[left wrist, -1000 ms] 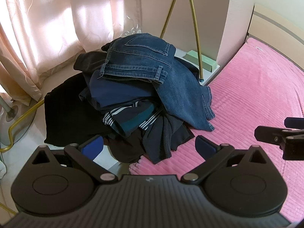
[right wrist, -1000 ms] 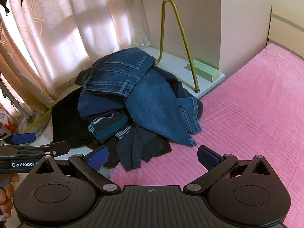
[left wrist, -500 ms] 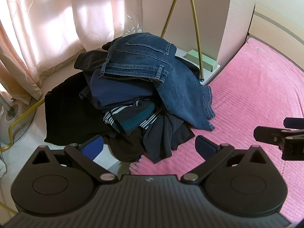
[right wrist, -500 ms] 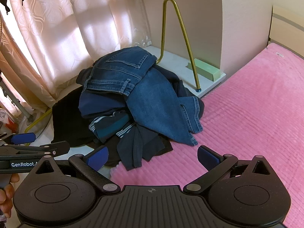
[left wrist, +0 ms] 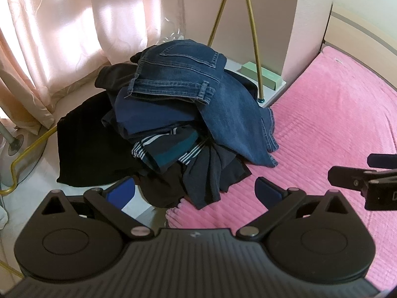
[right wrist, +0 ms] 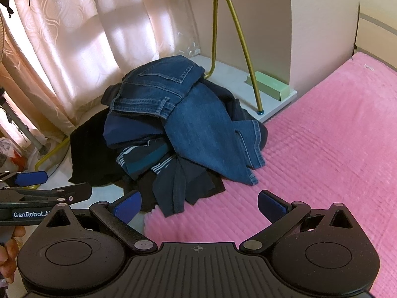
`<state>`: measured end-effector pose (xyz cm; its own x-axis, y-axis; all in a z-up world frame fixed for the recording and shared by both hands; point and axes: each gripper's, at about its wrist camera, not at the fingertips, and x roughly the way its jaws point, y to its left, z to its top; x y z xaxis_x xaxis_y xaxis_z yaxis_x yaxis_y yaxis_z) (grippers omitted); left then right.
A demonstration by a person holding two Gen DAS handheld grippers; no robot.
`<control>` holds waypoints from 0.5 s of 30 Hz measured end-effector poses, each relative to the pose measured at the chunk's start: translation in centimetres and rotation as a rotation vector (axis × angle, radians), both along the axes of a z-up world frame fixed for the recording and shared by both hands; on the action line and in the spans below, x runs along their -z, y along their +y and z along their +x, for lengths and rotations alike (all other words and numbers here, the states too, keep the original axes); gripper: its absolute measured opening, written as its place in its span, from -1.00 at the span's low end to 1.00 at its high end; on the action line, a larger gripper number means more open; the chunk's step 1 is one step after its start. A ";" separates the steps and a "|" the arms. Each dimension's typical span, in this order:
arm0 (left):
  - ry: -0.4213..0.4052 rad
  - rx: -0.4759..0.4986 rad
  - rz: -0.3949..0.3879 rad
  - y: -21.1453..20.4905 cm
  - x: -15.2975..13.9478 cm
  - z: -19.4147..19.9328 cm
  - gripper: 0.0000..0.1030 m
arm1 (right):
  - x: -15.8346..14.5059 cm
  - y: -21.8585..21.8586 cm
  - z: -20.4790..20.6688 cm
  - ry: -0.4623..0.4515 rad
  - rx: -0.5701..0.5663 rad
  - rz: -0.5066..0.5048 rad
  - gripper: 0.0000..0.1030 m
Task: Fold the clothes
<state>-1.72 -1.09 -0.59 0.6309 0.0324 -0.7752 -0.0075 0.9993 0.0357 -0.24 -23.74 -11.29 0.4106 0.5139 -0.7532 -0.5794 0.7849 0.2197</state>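
Both my left gripper (left wrist: 194,190) and right gripper (right wrist: 198,204) hung wide and empty, the heap of clothes (left wrist: 178,126) just ahead, the jeans (right wrist: 198,119) on top running lengthwise down toward my right gripper.

My feeds sharp and evenly bright, daylight glowing through the curtain (left wrist: 74,37) far left, dark clothes (right wrist: 178,134) losing detail (black folds especially), fisheye bending and vignetting the corners
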 end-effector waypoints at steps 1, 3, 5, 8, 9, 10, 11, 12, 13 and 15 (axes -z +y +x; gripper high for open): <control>-0.003 -0.002 0.004 -0.1 0.0 -0.1 0.96 | 0.1 -0.2 0.2 0.002 -0.004 0.000 0.99; -0.008 -0.008 0.019 0.0 -0.1 -0.3 0.96 | 0.2 -0.6 0.5 0.006 -0.013 0.001 0.99; -0.013 -0.018 0.046 0.3 -0.1 -0.6 0.96 | 0.4 -1.0 0.9 0.004 -0.030 0.003 0.99; -0.022 -0.033 0.086 0.9 -0.2 -1.0 0.96 | 0.6 -1.3 1.5 -0.002 -0.071 0.014 0.99; -0.024 -0.038 0.099 1.0 -0.2 -1.1 0.96 | 0.8 -1.2 1.8 -0.004 -0.089 0.021 0.99; -0.027 -0.043 0.113 1.2 -0.2 -1.2 0.96 | 1.0 -0.9 2.1 -0.004 -0.113 0.030 0.99; -0.030 -0.048 0.126 1.4 -0.3 -1.4 0.96 | 1.2 -0.6 2.4 0.001 -0.138 0.042 0.99; -0.033 -0.053 0.139 1.6 -0.3 -1.5 0.96 | 1.5 -0.1 2.7 0.006 -0.163 0.053 0.99; -0.035 -0.058 0.153 1.8 -0.3 -1.6 0.96 | 1.7 0.4 3.1 0.008 -0.185 0.063 0.99; -0.041 -0.068 0.180 2.1 -0.3 -1.9 0.96 | 2.2 2.1 4.1 0.010 -0.228 0.085 0.99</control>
